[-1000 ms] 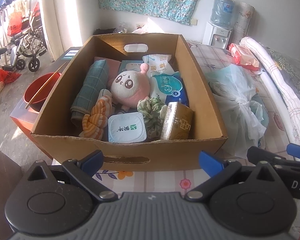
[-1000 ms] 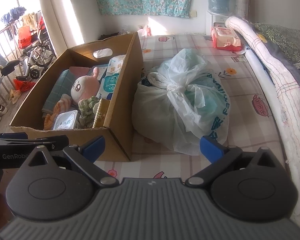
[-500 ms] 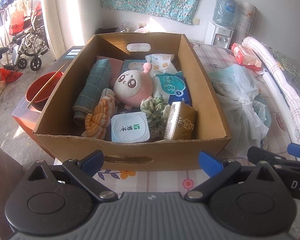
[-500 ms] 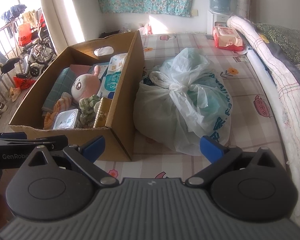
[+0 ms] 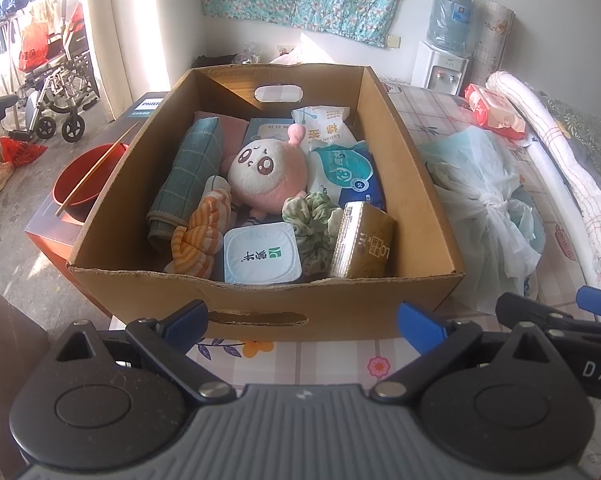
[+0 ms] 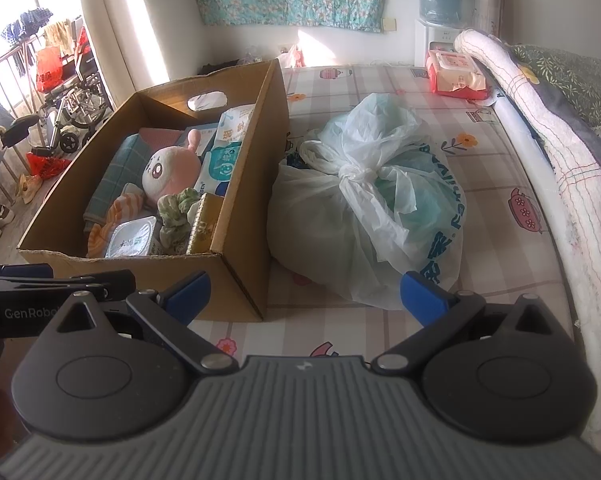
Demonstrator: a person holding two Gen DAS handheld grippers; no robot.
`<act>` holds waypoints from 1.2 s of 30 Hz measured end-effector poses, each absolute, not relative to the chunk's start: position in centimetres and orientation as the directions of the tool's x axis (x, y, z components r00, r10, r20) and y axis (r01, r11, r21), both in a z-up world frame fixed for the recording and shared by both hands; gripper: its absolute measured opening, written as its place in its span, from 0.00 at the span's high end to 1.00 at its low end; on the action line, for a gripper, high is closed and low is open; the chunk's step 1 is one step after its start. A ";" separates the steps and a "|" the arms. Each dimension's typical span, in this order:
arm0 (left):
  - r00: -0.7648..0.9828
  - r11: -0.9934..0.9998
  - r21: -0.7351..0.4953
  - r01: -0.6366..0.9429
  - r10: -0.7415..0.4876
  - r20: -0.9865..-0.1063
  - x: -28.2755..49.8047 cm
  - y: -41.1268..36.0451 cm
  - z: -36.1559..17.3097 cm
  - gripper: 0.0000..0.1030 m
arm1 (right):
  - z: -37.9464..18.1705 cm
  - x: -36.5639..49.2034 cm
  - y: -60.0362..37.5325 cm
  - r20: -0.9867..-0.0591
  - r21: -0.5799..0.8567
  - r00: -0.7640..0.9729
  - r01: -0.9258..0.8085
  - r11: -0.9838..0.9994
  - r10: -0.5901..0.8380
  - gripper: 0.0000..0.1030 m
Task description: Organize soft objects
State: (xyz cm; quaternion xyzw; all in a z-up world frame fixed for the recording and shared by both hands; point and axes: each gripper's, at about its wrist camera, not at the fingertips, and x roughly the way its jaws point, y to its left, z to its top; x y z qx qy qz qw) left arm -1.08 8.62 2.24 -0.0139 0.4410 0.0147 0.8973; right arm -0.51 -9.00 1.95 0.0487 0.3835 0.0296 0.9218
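Observation:
An open cardboard box (image 5: 260, 304) (image 6: 244, 264) stands on the bed. Inside lie a pink plush toy (image 5: 268, 176) (image 6: 168, 172), a green checked towel (image 5: 188, 176), an orange striped cloth (image 5: 198, 236), a green scrunchie (image 5: 312, 220), wet-wipe packs (image 5: 344, 168), a white tub (image 5: 262, 254) and a gold box (image 5: 362, 242). My left gripper (image 5: 302, 320) is open and empty, just before the box's near wall. My right gripper (image 6: 304, 294) is open and empty, before the box's corner and a tied plastic bag (image 6: 372, 200) (image 5: 488, 208).
The patterned bed sheet (image 6: 484, 240) extends right of the bag. A rolled quilt (image 6: 548, 152) runs along the right side. A red tissue pack (image 6: 456, 74) lies at the back. A red bowl with chopsticks (image 5: 80, 184) sits left of the box. A wheelchair (image 5: 56, 92) stands far left.
Both grippers have risen and drawn slightly closer to the box, so more of its inside shows. Both stay open and empty. Nothing in the box moved.

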 end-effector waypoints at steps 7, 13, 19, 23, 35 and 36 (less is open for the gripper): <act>0.605 0.999 -0.012 -0.042 0.016 -0.796 -1.1 8.6 2.0 0.02 | 1.6 -0.4 -9.1 -0.711 0.116 0.697 -0.017 0.993 0.095 0.01; 0.602 0.999 -0.008 -0.045 0.020 -0.798 -1.1 8.6 2.0 0.02 | 1.6 -0.3 -9.1 -0.713 0.117 0.695 -0.017 0.993 0.096 0.01; 0.602 0.999 -0.008 -0.044 0.021 -0.798 -1.0 8.6 2.0 0.02 | 1.5 -0.3 -9.1 -0.715 0.118 0.692 -0.015 0.993 0.096 0.01; 0.601 0.999 -0.007 -0.045 0.021 -0.799 -1.0 8.6 2.0 0.02 | 1.5 -0.3 -9.1 -0.717 0.119 0.690 -0.016 0.993 0.097 0.01; 0.593 0.999 -0.008 -0.052 0.024 -0.805 -1.0 8.7 1.7 0.03 | 1.2 0.2 -9.1 -0.725 0.121 0.681 -0.018 0.992 0.101 0.01; 0.592 0.999 -0.008 -0.053 0.025 -0.805 -1.0 8.6 1.7 0.03 | 1.2 0.2 -9.1 -0.726 0.121 0.681 -0.018 0.992 0.101 0.01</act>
